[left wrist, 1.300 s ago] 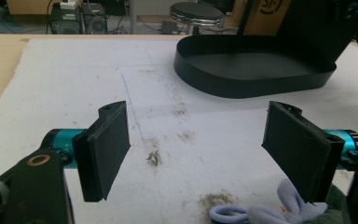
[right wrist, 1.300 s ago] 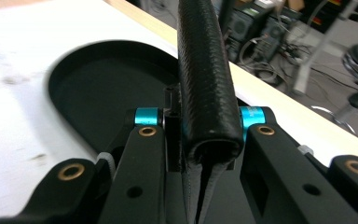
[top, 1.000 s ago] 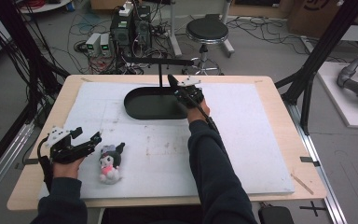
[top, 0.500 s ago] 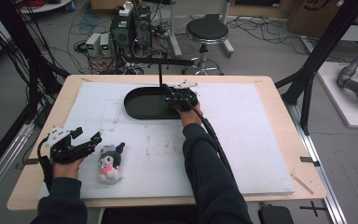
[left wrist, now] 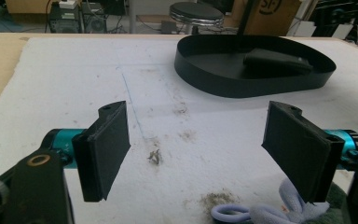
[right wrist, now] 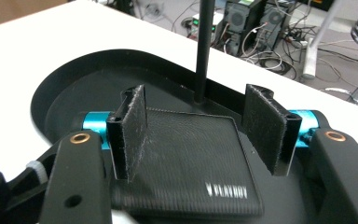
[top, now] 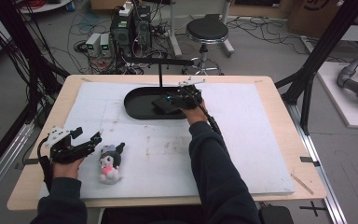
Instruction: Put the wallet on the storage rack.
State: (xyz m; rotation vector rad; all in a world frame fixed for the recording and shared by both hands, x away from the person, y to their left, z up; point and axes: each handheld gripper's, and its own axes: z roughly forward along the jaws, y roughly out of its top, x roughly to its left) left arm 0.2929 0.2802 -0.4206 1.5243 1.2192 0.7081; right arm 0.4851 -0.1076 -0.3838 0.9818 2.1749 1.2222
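Note:
A flat black wallet [right wrist: 191, 168] lies on the floor of a black oval tray [right wrist: 74, 74], just in front of the tray's upright post [right wrist: 205, 46]. My right gripper [right wrist: 196, 128] hovers over it; its jaws have just been opening, and the wallet lies between and below the pads with a gap on both sides. In the high view the right gripper [top: 179, 99] is over the tray's [top: 135, 100] right half. My left gripper [top: 86, 140] rests open at the front left, beside a small plush toy [top: 108, 161] with black ears and a pink body.
The tray's post carries a horizontal black bar [top: 158, 61] above the table. A white mat [top: 251, 140] covers the wooden table. Beyond the far edge are a stool [top: 207, 31], computers and cables. A plush ear [left wrist: 261, 214] lies below the left jaws.
The right gripper's jaws have spread apart over the tray, and the hand shifted slightly left. The left hand and the plush toy have not moved.

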